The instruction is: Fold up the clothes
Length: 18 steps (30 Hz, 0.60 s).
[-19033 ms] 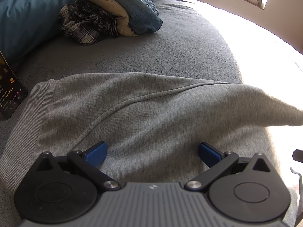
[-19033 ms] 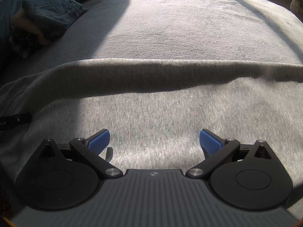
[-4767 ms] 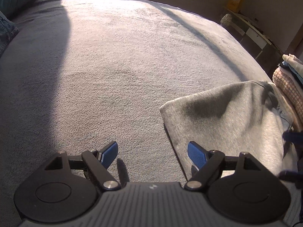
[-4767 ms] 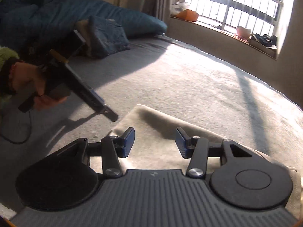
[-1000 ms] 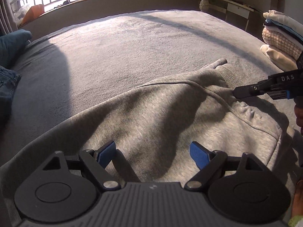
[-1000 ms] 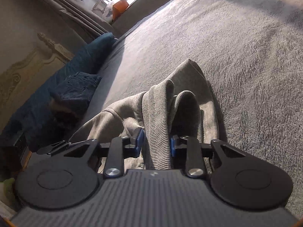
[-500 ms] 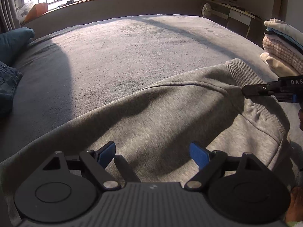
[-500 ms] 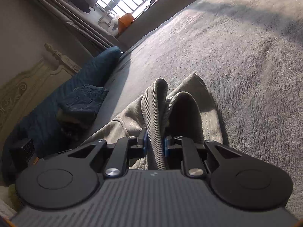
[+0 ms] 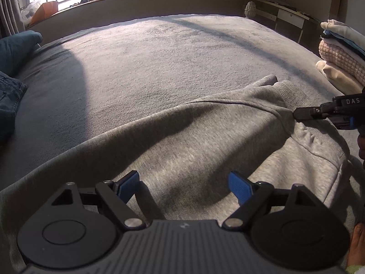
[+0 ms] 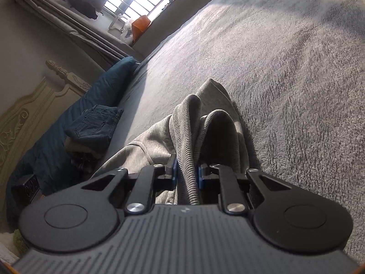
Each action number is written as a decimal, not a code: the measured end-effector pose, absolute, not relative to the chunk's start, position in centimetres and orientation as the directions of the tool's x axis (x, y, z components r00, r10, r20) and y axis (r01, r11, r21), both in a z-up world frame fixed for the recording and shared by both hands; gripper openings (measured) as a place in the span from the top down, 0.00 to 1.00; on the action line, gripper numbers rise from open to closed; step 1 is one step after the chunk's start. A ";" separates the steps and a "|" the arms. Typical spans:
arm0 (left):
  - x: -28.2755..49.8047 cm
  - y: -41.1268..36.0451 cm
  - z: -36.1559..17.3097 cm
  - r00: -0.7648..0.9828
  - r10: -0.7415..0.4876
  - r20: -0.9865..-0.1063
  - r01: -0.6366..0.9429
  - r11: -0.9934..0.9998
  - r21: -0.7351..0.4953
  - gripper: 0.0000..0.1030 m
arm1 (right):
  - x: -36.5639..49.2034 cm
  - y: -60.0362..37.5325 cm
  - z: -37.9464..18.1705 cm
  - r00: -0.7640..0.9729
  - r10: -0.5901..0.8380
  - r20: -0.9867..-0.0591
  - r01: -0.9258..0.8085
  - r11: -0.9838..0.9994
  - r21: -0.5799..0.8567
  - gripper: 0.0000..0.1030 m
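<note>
A grey sweatshirt point(image 9: 205, 141) lies spread across the grey bed, its ribbed hem point(image 10: 187, 123) bunched into upright folds. My right gripper point(image 10: 187, 171) has that ribbed hem between its blue pads, which press on it while the jaws are opening slightly. In the left wrist view the right gripper point(image 9: 298, 114) comes in from the right edge, its tip at the hem seam. My left gripper point(image 9: 182, 178) hovers open just above the sweatshirt's body with only flat cloth under its fingers.
A stack of folded clothes point(image 9: 340, 61) sits at the bed's right edge. Folded jeans point(image 10: 95, 125) and a blue pillow point(image 10: 109, 86) lie by the carved headboard point(image 10: 22, 118). The grey blanket point(image 9: 159, 57) stretches to the window wall.
The right gripper's jaws narrowed onto the ribbed hem and the gripper rolled and shifted a little right with it, pulling that corner of the sweatshirt. The left gripper stayed still and open.
</note>
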State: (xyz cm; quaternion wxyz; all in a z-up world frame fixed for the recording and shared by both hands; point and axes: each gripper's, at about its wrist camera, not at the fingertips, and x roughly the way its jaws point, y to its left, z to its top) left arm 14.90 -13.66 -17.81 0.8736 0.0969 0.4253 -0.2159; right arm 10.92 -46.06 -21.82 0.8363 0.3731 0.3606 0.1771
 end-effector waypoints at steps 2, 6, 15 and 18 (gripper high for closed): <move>15.0 -13.3 -18.0 0.546 -0.287 -0.787 0.451 0.892 -0.013 0.16 | 10.8 -46.8 -21.7 0.680 0.560 -0.473 0.006 0.641 0.768 0.78; 14.8 -12.5 -17.8 0.551 -0.291 -0.782 0.432 0.901 -0.031 0.16 | 9.5 -48.2 -19.8 0.718 0.489 -0.495 0.051 0.672 0.739 0.66; 14.4 -11.6 -17.7 0.551 -0.322 -0.770 0.424 0.903 -0.073 0.16 | 9.6 -41.8 -13.9 0.781 0.406 -0.474 -0.182 0.874 0.450 0.83; 14.0 -10.9 -17.0 0.568 -0.333 -0.753 0.420 0.904 -0.083 0.16 | 12.4 -40.2 -16.0 0.742 0.383 -0.551 -0.165 0.900 0.403 0.86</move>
